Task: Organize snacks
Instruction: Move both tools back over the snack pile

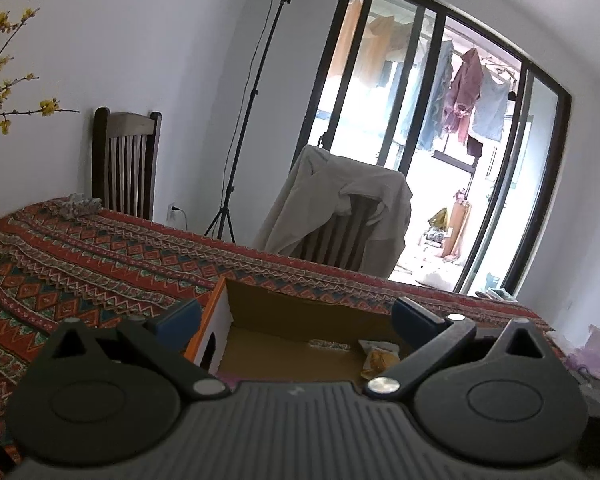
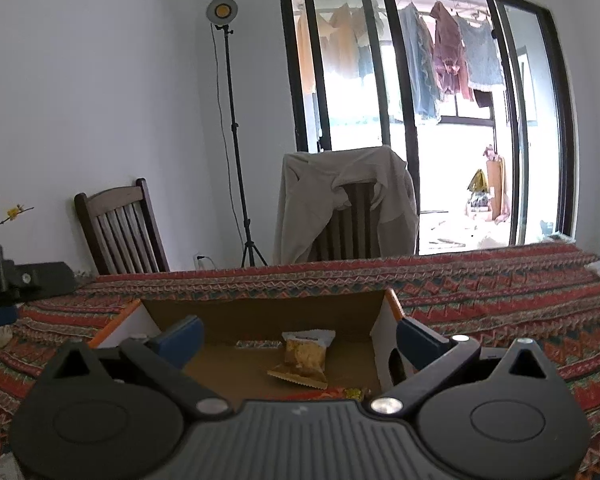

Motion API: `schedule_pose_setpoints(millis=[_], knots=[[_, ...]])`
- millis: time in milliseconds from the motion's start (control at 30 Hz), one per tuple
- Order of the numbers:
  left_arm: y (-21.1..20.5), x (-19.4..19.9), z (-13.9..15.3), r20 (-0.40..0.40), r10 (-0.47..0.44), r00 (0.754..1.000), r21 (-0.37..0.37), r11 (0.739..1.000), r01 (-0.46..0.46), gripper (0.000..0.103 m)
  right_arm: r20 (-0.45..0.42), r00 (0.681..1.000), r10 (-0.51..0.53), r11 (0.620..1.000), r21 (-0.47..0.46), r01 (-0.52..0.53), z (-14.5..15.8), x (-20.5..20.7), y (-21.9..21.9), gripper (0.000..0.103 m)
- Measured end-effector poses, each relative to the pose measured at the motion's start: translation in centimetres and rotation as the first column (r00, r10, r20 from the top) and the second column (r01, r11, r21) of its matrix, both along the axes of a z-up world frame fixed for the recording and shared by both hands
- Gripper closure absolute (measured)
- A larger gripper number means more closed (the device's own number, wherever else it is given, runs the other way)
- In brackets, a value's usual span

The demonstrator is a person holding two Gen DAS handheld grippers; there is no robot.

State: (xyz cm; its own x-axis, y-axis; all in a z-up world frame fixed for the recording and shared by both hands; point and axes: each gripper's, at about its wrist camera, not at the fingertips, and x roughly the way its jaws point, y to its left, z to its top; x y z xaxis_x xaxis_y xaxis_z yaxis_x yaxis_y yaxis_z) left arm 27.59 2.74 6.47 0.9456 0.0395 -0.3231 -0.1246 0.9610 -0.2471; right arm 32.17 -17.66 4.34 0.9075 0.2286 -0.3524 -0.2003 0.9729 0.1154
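Landmark: open cardboard box (image 2: 260,316) on the patterned tablecloth (image 2: 480,292).

Left gripper (image 1: 296,320): aimed slightly downward over the box's near edge, jaws spread wide, nothing between them.

Right gripper (image 2: 300,336): same shallow downward tilt over the box, jaws wide, empty.

Snack packets (image 2: 304,356) lie on the box floor, near its right wall; also visible from left wrist (image 1: 380,360).
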Motion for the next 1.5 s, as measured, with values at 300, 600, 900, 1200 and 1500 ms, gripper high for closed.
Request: schedule_pose_setpoints(millis=[300,600,900,1200,1500], knots=[[1.4,-3.8,0.0,-0.020,0.014,1.000,-0.003,1.000,-0.014,0.000,-0.011,1.000,0.004,1.000,-0.010,-0.005,0.8,-3.6,-0.4,0.000],[2.5,-8.5,-0.9,-0.036,0.012,0.999,-0.002,1.000,-0.012,0.000,-0.043,0.999,0.006,1.000,-0.026,-0.008,0.0,-8.3,-1.2,0.000],[2.6,-12.2,-2.6,-0.070,-0.014,0.997,0.008,1.000,0.014,0.000,-0.079,0.997,0.013,0.999,-0.036,-0.016,-1.3,-12.3,-1.9,0.000],[2.5,-15.2,-4.7,-0.112,-0.034,0.993,0.032,0.999,0.038,0.000,-0.115,0.993,0.030,0.998,-0.048,-0.036,-2.8,-15.8,-2.7,0.000],[3.4,-18.4,-6.5,-0.140,-0.043,0.989,0.039,0.998,0.049,0.000,-0.175,0.982,0.071,0.995,-0.052,-0.081,-4.2,-18.7,-3.4,0.000]])
